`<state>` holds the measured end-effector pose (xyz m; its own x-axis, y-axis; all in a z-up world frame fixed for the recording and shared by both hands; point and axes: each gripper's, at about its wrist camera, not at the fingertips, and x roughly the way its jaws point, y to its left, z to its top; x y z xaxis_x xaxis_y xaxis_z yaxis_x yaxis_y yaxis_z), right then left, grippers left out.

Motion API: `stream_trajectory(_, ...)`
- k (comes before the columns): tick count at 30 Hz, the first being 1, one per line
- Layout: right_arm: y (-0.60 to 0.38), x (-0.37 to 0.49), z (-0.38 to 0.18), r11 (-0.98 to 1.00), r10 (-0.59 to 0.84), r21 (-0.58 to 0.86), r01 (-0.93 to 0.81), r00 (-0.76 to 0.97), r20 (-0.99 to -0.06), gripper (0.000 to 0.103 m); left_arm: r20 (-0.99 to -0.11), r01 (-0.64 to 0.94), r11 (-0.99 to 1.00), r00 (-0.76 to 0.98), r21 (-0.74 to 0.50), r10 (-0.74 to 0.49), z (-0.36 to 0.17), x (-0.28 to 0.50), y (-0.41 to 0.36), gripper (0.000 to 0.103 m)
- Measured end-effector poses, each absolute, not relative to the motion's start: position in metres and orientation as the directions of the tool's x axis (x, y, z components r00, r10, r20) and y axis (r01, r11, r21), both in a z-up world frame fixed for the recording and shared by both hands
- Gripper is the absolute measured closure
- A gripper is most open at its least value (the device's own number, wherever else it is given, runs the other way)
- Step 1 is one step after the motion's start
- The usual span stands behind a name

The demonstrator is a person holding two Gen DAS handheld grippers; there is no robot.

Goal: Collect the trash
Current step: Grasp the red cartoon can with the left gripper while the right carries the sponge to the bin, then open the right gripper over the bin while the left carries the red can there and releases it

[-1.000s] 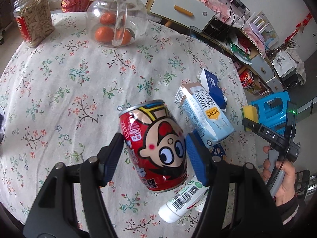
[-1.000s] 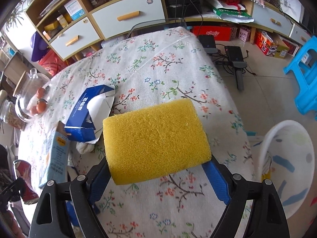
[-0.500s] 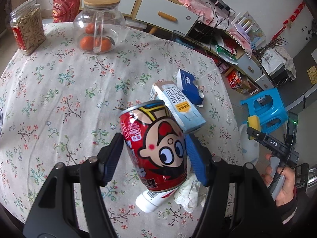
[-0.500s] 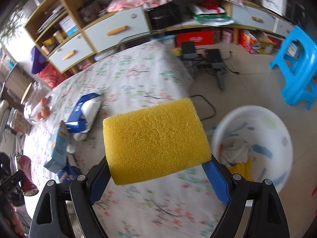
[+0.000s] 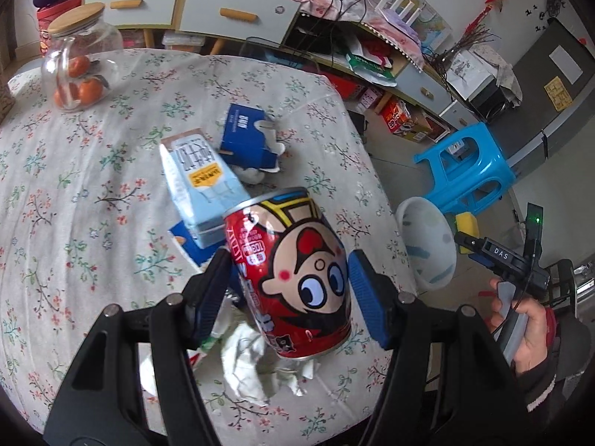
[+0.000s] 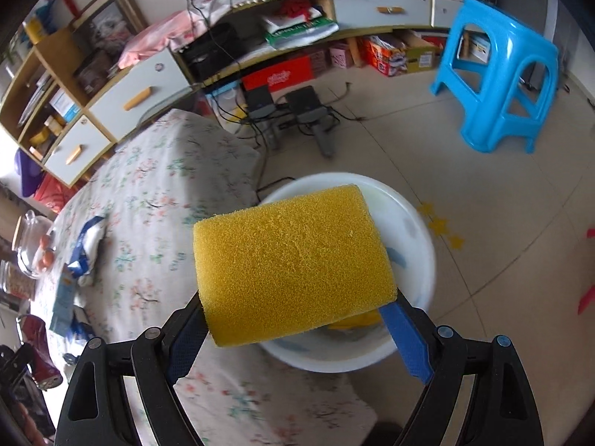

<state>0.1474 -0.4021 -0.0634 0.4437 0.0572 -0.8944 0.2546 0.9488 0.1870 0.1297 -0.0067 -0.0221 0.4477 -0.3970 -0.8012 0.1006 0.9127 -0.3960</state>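
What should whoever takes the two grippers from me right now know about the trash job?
Left gripper: shut on the red drink can, held above the table's edge.
Right gripper: shut on the yellow sponge, held over the white bin on the floor beside the table.
Done: both items are off the table; some trash already lies in the bin.
Left: drop the sponge, then the can. On the floral tablecloth remain the milk carton, blue box, crumpled tissue and smaller scraps. The glass jar of oranges looks like a keeper.
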Motion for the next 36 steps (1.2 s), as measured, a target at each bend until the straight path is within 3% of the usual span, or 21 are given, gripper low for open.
stream_trajectory(5,-0.411,0.145,-0.071,0.949,0.083,0.201,0.241,0.425,-0.901,0.004,-0.803,0.138,0.905,0.421,-0.403,-0.422,-0.023,0.139,-0.044,0.037)
stream_trajectory(9,-0.42,0.138,-0.064,0.958,0.059,0.176,0.225,0.445,-0.893,0.002,-0.819,0.185,0.914,0.406,-0.361,-0.406,-0.027,0.144,-0.075,0.037)
stream_trajectory(26,-0.496,0.083,-0.052,0.924,-0.076,0.098,0.369,0.429,-0.9,0.002,-0.83,0.335,0.859,0.278,-0.388,-0.483,-0.054,0.175,-0.229,0.037)
stream_trajectory(36,-0.513,0.077,-0.046,0.899,-0.072,0.14,0.415,0.456,-0.887,0.002,-0.832,0.366,0.855,0.28,-0.368,-0.478,-0.064,0.192,-0.265,0.036)
